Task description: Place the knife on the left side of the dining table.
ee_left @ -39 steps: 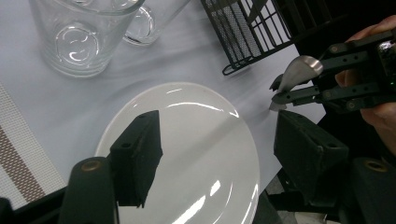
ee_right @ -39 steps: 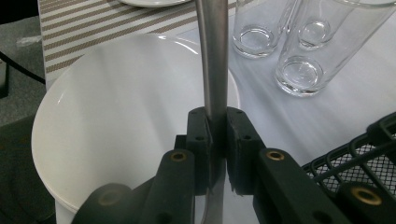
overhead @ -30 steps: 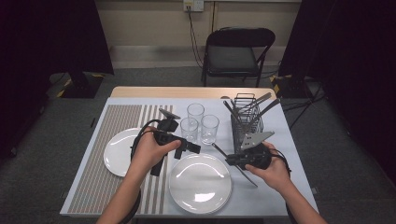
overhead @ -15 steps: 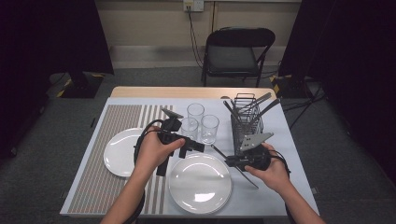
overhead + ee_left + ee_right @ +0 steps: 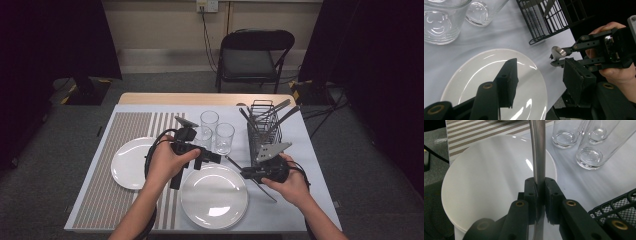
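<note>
Up close, right tongs (image 5: 540, 195) clench a metal utensil (image 5: 537, 150); left tongs (image 5: 539, 80), just closing, hold nothing.

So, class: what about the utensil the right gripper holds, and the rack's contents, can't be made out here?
- Utensil: right gripper view, working end cut off by the top edge.
- Same utensil: left gripper view, all but its rounded end hidden behind the right gripper.
- Rack contents: high view, too small to identify.
</note>
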`<state>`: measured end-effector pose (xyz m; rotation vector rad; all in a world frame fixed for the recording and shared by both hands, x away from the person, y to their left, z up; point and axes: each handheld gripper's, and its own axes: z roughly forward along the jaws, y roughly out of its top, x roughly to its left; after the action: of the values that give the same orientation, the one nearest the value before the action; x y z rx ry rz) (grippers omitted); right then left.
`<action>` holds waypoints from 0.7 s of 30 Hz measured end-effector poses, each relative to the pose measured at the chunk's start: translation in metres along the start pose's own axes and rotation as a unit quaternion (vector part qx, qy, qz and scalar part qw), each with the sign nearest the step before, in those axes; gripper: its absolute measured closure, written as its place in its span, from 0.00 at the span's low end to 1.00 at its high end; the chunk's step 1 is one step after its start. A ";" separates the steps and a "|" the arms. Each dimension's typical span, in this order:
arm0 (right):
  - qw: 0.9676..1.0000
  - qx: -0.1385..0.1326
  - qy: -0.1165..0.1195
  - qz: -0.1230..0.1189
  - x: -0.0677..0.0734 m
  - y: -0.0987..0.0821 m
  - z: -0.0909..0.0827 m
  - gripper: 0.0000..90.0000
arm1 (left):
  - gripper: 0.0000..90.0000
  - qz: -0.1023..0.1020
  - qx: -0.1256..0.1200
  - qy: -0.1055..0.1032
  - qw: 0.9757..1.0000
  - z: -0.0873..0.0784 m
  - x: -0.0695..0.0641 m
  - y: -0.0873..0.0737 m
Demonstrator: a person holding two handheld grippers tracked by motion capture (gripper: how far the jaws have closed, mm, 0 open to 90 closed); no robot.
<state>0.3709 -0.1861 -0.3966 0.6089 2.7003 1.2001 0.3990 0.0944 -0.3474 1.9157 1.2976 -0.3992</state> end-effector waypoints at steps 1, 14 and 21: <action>1.000 0.000 -0.001 0.000 0.000 0.000 0.000 0.91 | 0.52 0.004 -0.002 0.004 1.000 0.001 0.000 0.000; 1.000 0.004 -0.011 -0.013 0.006 0.000 0.002 0.91 | 0.57 -0.023 0.008 -0.015 1.000 0.013 -0.004 0.003; 1.000 0.009 -0.013 -0.023 0.009 0.001 0.005 0.91 | 0.66 -0.031 0.016 -0.024 0.999 0.020 -0.006 0.003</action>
<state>0.3644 -0.1783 -0.3987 0.5581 2.6909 1.1502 0.4024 0.0749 -0.3552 1.8830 1.3300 -0.4969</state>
